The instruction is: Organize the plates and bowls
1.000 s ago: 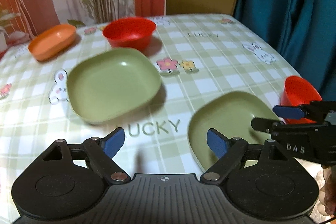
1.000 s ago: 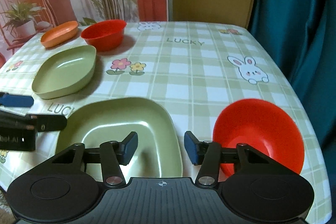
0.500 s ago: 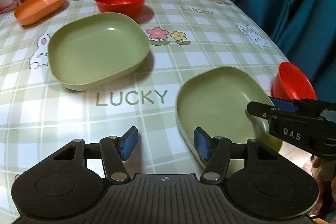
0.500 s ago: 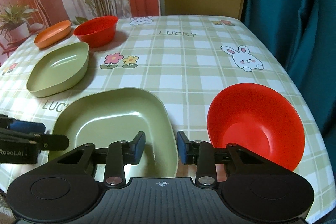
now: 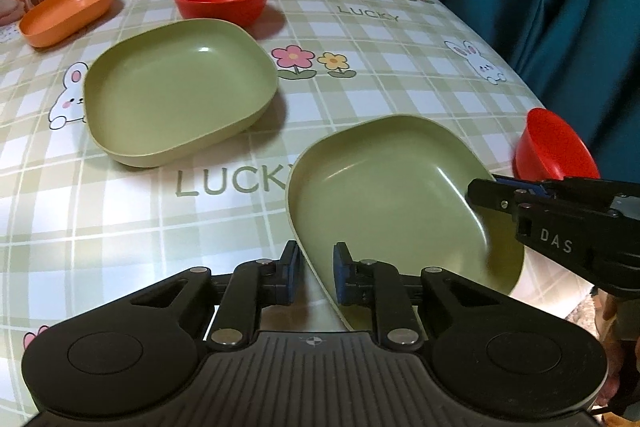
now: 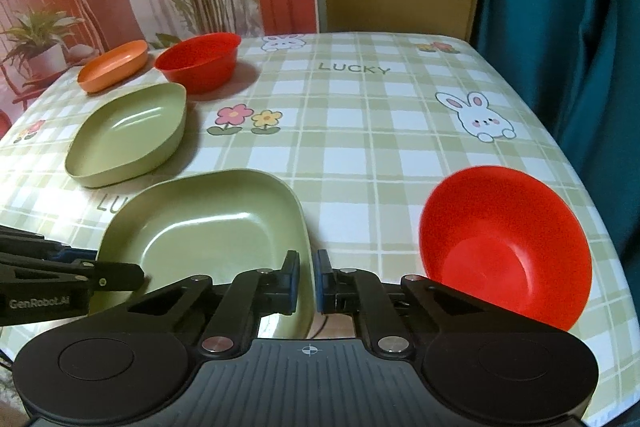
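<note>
Green near plate (image 5: pixel 392 195) is pinched on both rims, left gripper (image 5: pixel 316 273) and right gripper (image 6: pixel 307 279) both clenched; uneven lifting could tip it loose.

Black tongs (image 5: pixel 316 273), blue pads (image 5: pixel 340 275), silver screws, "DAS" and "GenRobot.AI" lettering

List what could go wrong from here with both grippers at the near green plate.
Both the left gripper and right gripper straddle opposite rims of the near green plate, so uneven lifting could tilt or drop it. The red bowl sits close to the table edge; a nudge might knock it off.
</note>
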A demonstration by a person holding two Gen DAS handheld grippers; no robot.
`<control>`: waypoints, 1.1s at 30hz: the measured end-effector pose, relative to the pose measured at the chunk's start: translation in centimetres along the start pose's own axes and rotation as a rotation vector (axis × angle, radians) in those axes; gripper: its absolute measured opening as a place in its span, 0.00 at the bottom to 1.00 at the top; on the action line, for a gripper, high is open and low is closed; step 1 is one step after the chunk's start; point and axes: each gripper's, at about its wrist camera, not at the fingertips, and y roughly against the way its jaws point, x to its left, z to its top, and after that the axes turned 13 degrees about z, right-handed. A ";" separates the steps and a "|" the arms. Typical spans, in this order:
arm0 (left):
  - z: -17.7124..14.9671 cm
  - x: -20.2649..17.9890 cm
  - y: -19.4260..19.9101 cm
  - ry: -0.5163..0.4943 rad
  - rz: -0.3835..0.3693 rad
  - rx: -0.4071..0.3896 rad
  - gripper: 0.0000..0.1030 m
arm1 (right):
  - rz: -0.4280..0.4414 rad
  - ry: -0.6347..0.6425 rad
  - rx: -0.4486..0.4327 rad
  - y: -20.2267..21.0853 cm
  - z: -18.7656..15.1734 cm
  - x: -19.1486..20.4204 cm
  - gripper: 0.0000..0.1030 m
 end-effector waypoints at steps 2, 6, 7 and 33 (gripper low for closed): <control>0.1 0.2 0.0 0.011 0.006 -0.001 0.19 | 0.005 0.000 -0.004 0.0 0.3 0.2 0.08; 0.1 0.8 0.4 0.034 0.019 -0.019 0.19 | 0.013 0.007 -0.012 0.1 0.9 0.8 0.08; 0.2 1.0 0.6 0.040 0.022 -0.024 0.19 | 0.016 0.009 -0.014 0.1 1.1 0.9 0.08; 2.7 4.7 4.4 0.119 0.152 -0.189 0.19 | 0.093 0.055 -0.094 0.6 7.6 6.0 0.09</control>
